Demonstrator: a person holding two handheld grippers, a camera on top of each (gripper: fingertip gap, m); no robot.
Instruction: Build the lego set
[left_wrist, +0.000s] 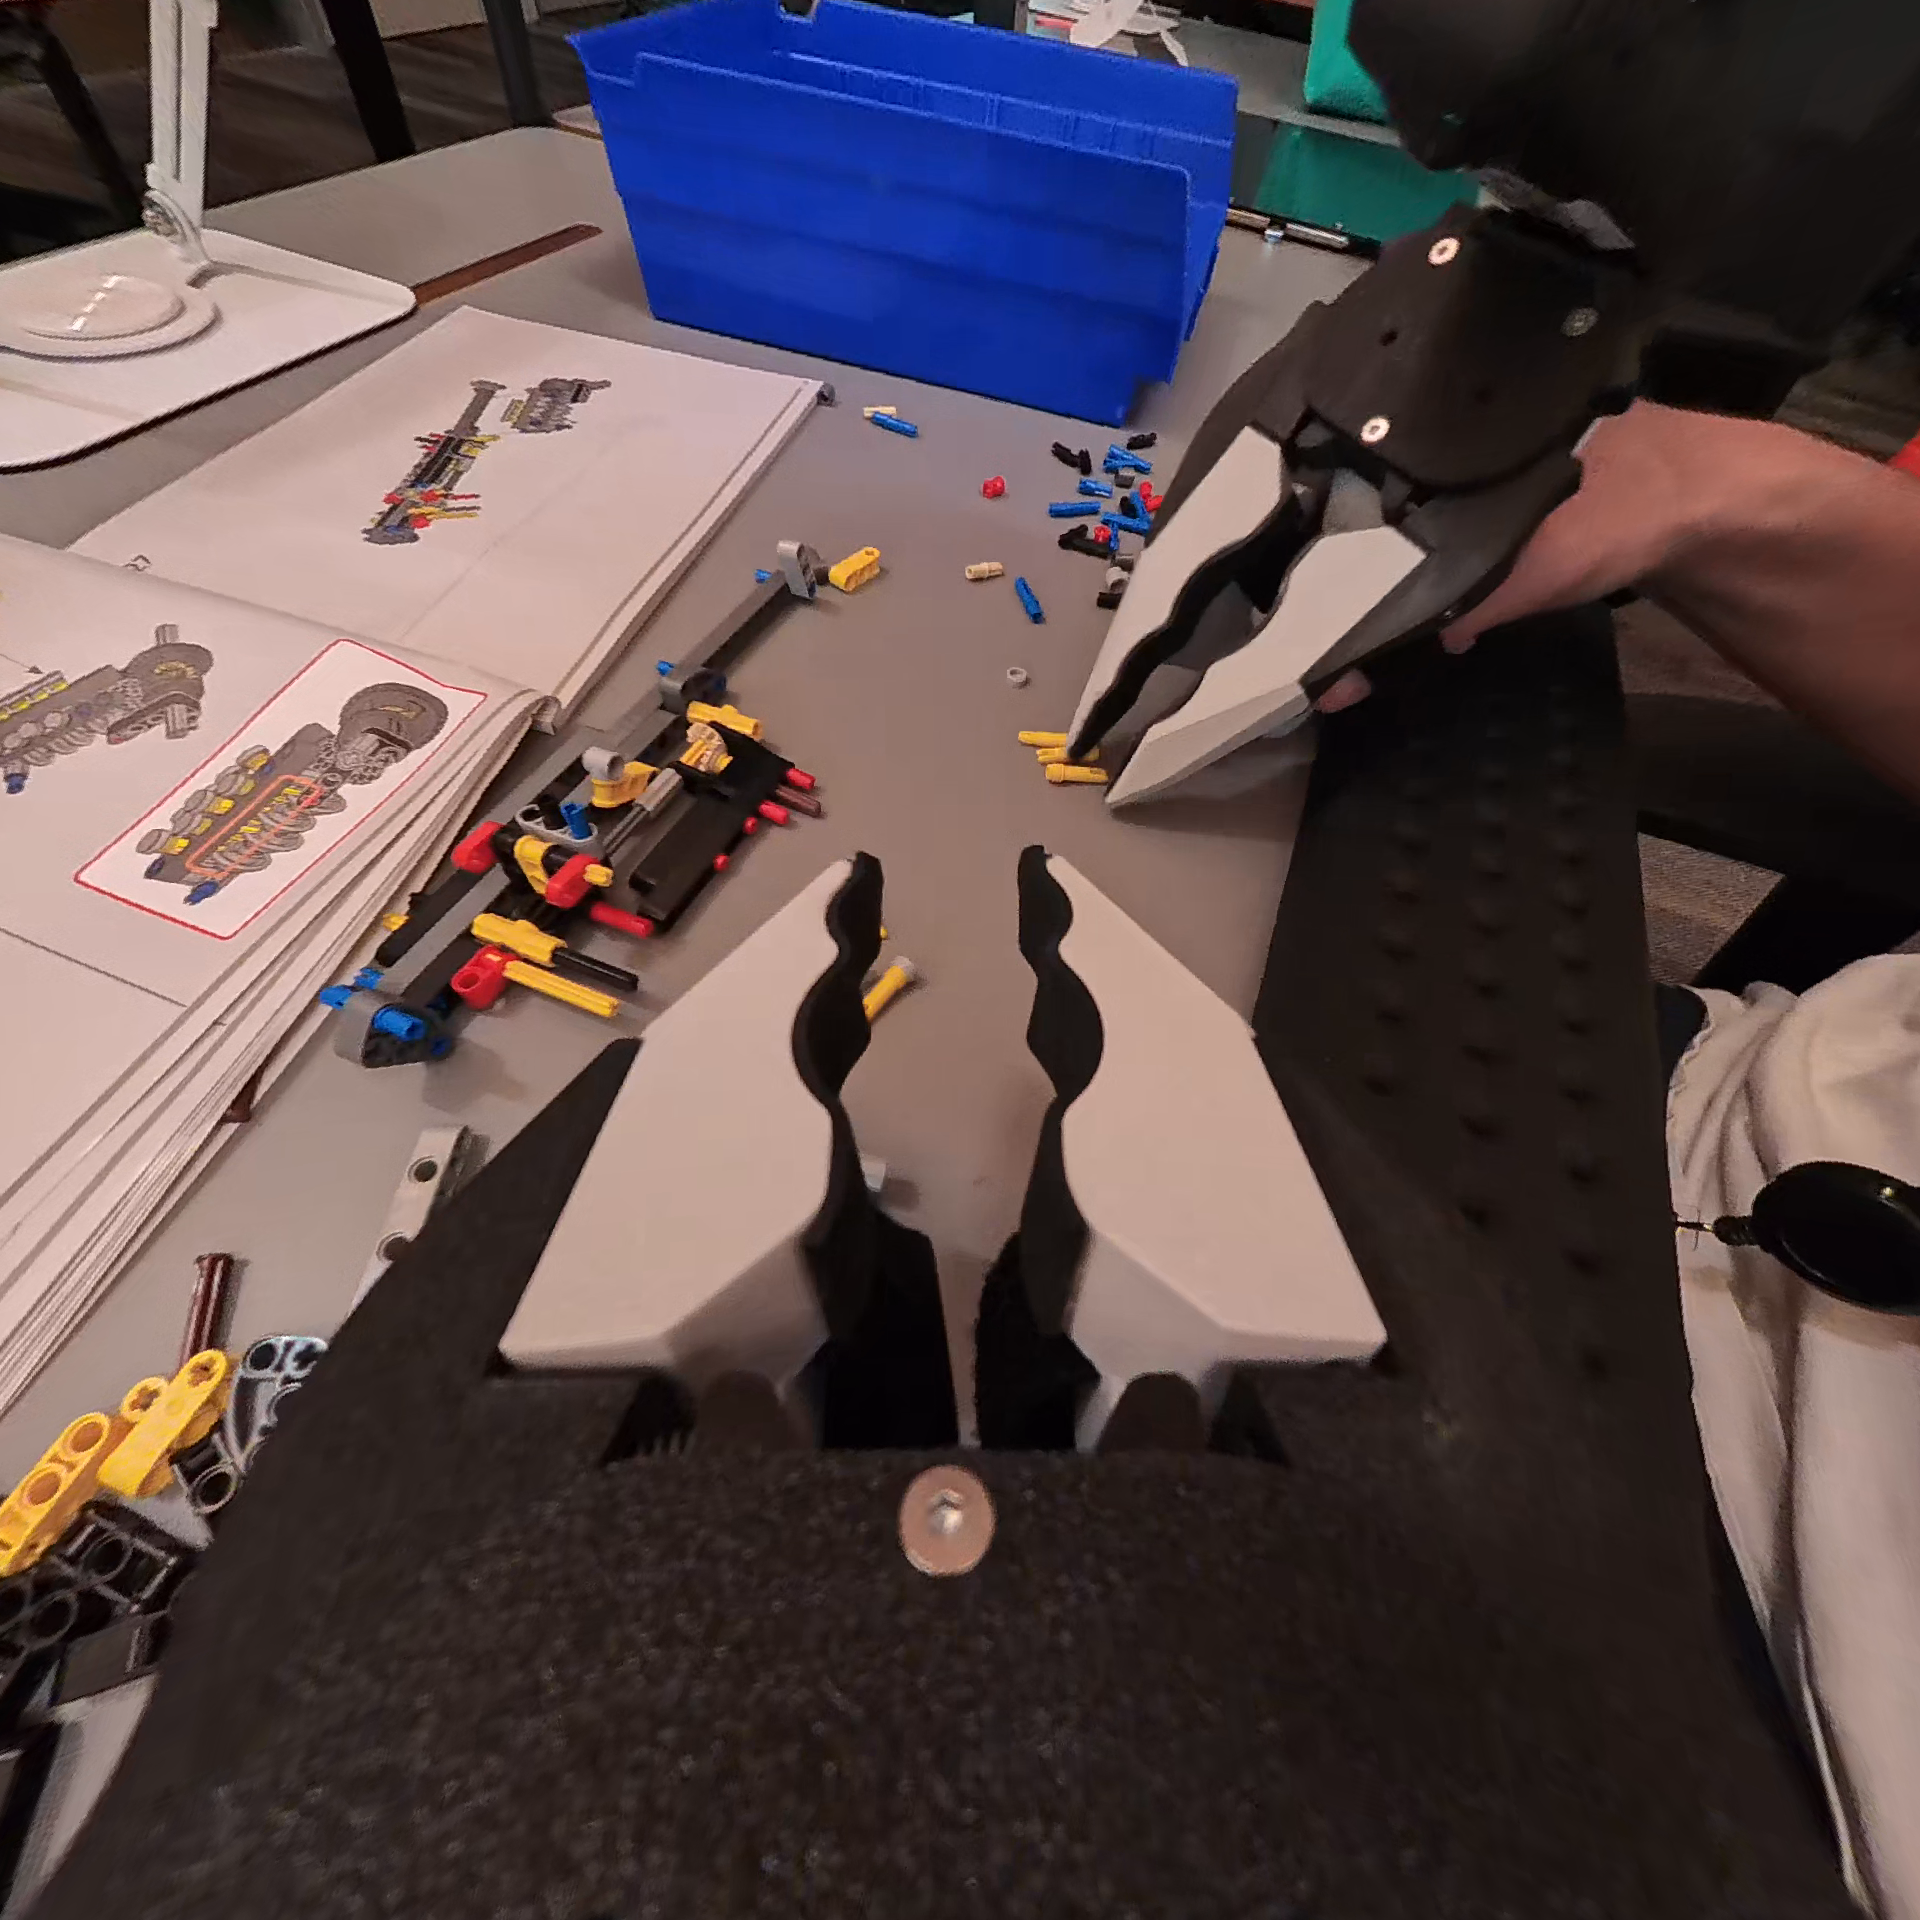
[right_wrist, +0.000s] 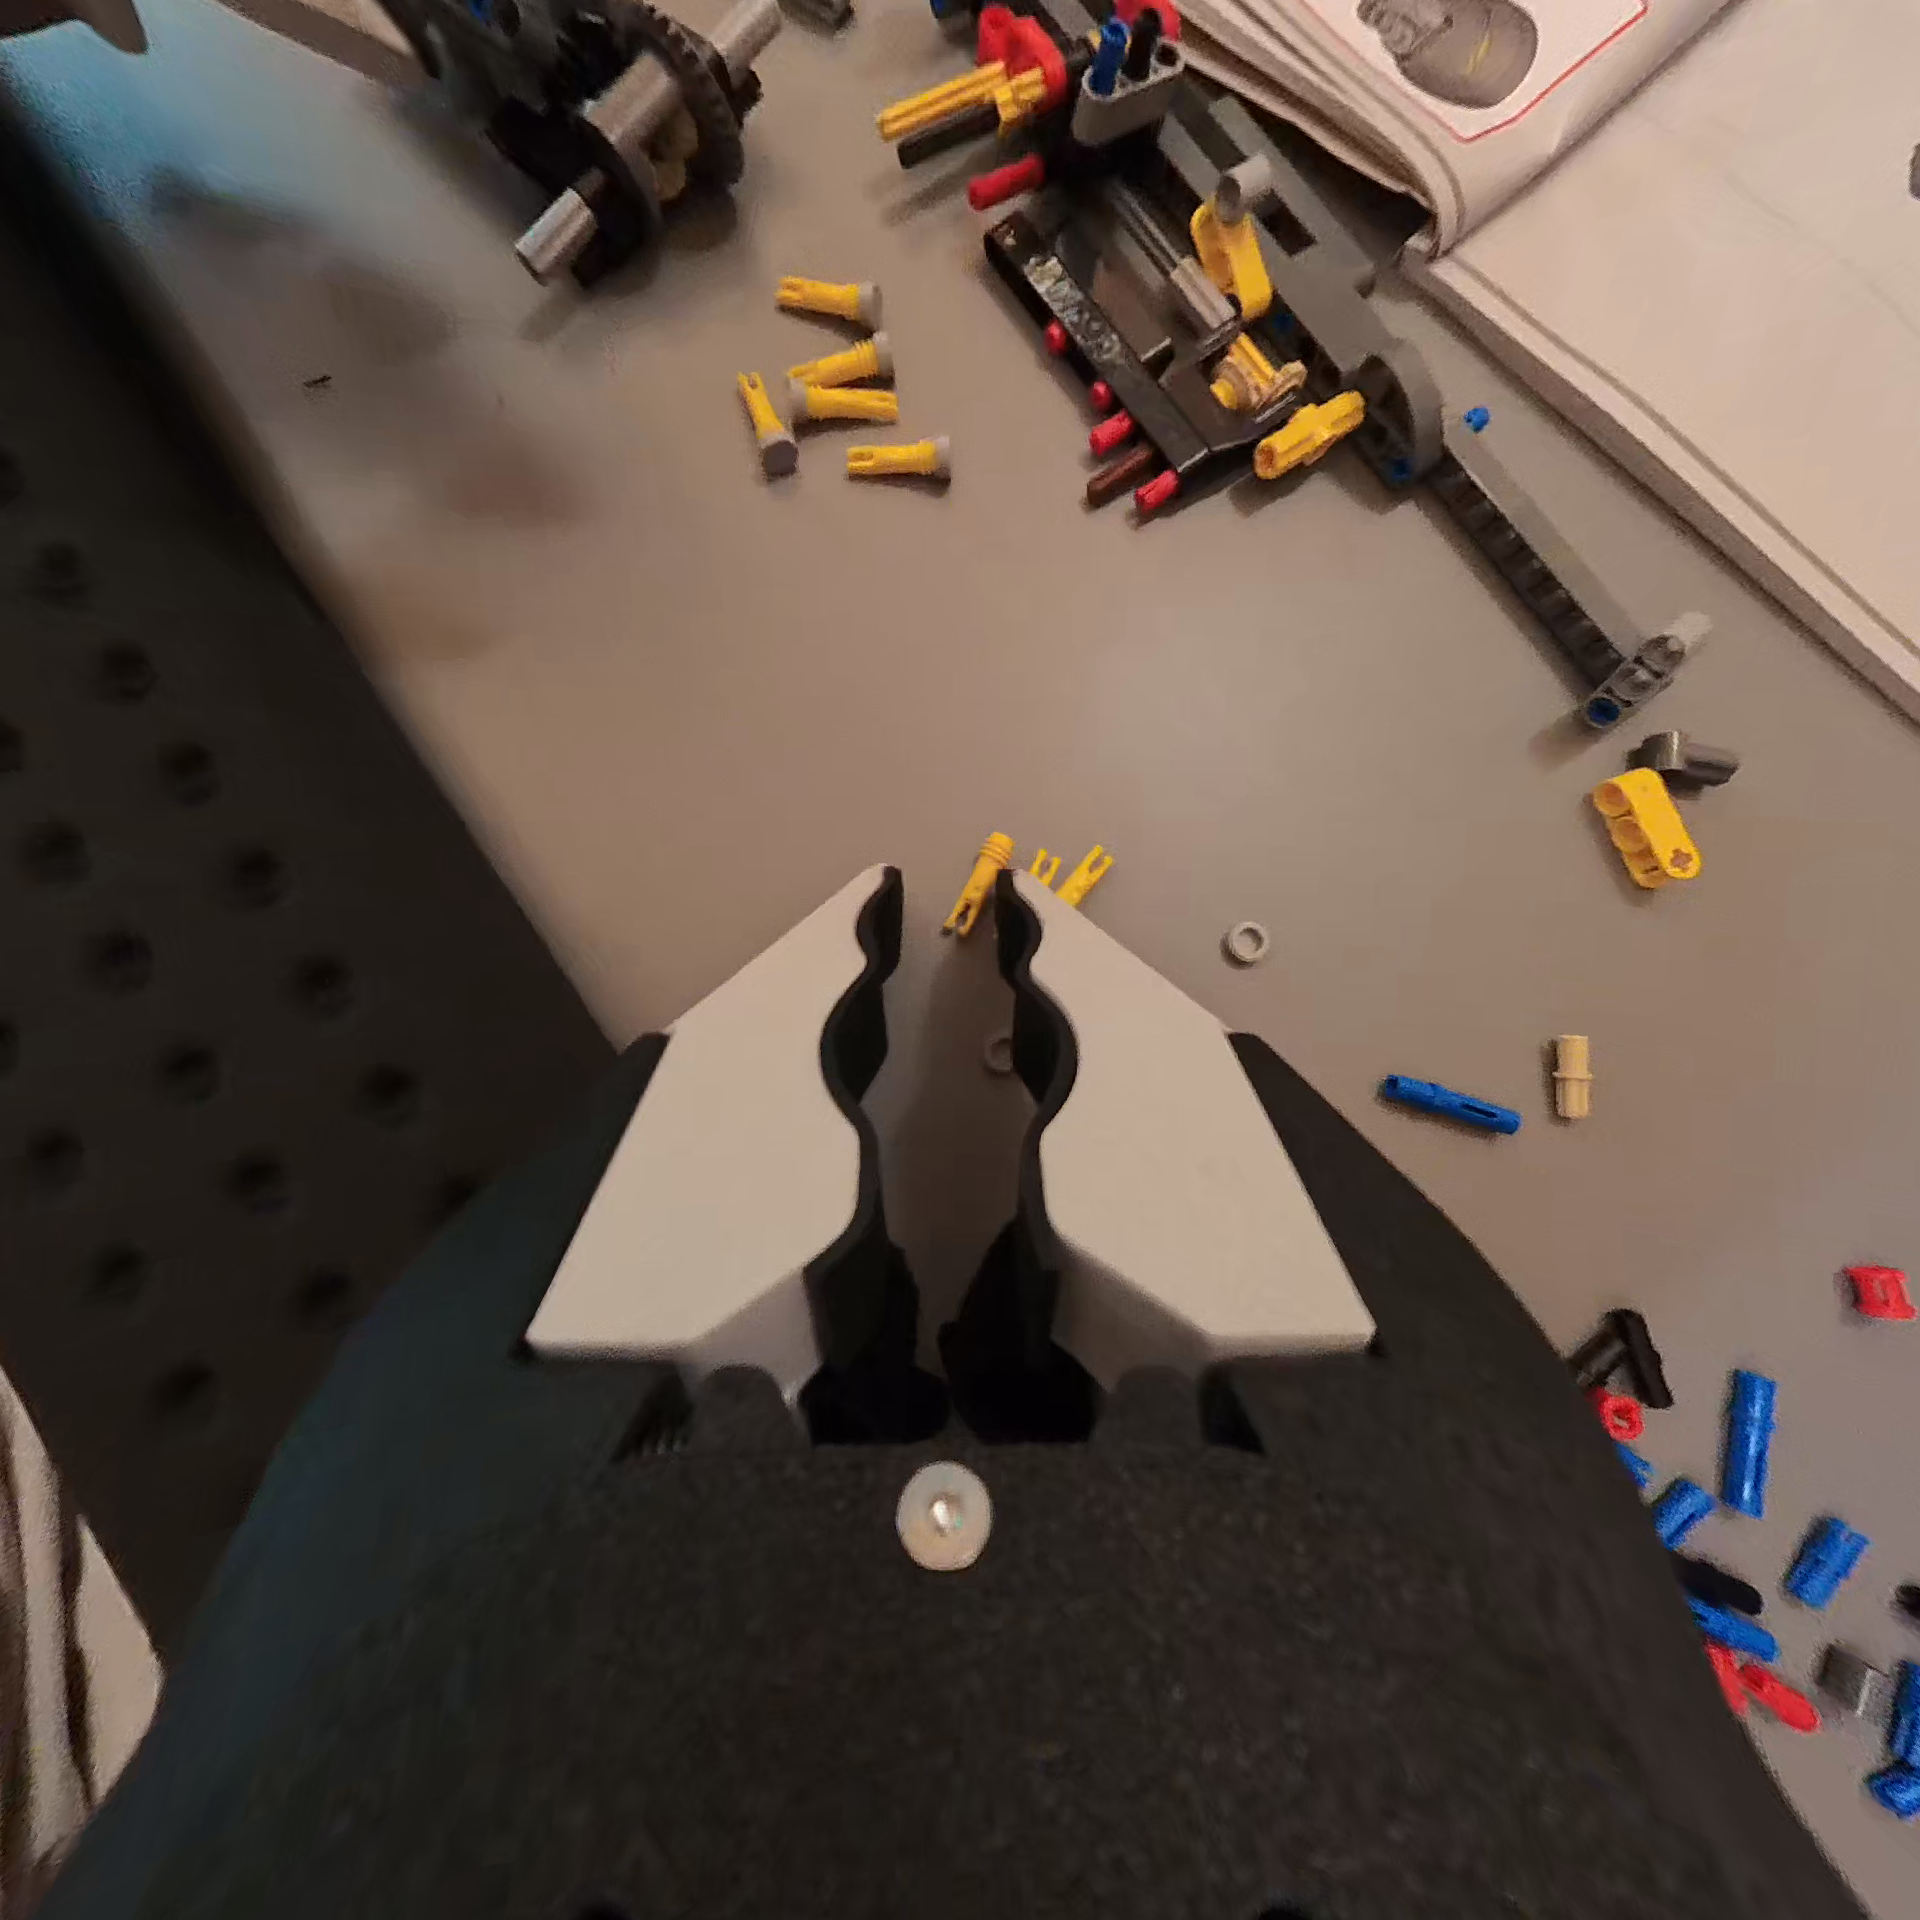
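1. The left gripper (left_wrist: 951, 857) hangs above the grey table (left_wrist: 935, 665), its fingers spread apart and holding nothing.
2. The right gripper (right_wrist: 948, 883) tips down to the table, fingers parted with a narrow gap, their tips at a small cluster of yellow pins (right_wrist: 982, 883); none is pinched.
3. The part-built lego model (left_wrist: 623, 821) lies on the table left of the left gripper, beside the open manual (left_wrist: 312, 727).
4. Loose blue, black and red pieces (left_wrist: 1107, 499) lie farther off, near a blue bin (left_wrist: 914, 208).
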